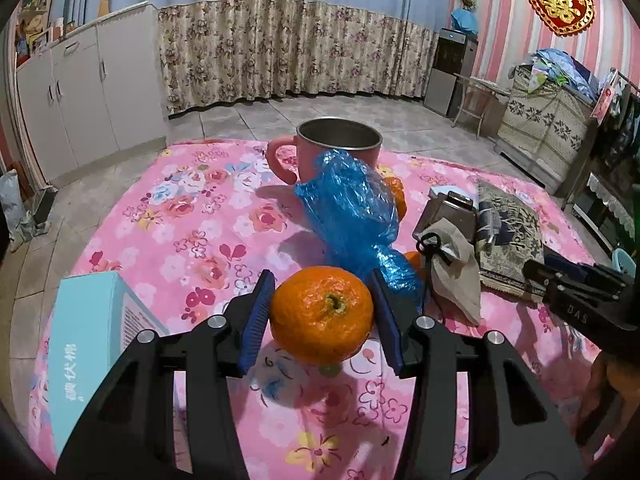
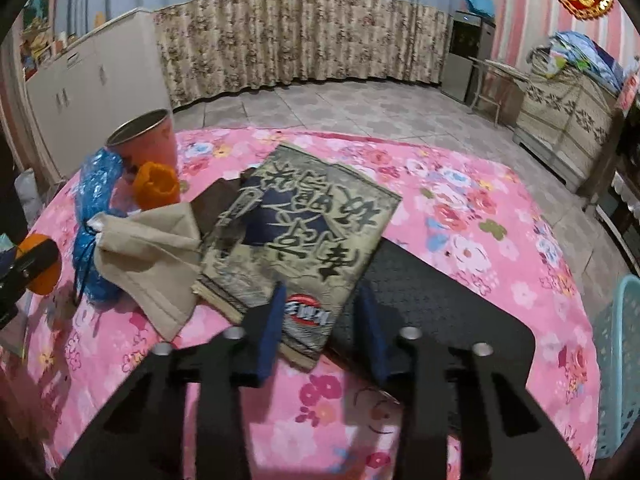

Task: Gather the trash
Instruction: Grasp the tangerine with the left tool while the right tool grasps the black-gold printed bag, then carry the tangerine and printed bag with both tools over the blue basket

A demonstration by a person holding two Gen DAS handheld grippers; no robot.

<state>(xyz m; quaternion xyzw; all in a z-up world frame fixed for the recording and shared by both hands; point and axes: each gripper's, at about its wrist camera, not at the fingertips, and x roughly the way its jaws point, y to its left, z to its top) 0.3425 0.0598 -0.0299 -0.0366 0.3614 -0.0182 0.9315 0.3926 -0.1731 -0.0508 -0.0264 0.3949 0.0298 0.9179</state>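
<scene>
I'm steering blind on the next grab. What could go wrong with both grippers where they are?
1. The left gripper holds a whole orange; that looks like fruit, not trash, and it may roll free if released.
2. The right gripper straddles the corner of the flat packet; the pads may slide off it.
3. The blue bag leans on the pink mug, which a tug might tip.
</scene>
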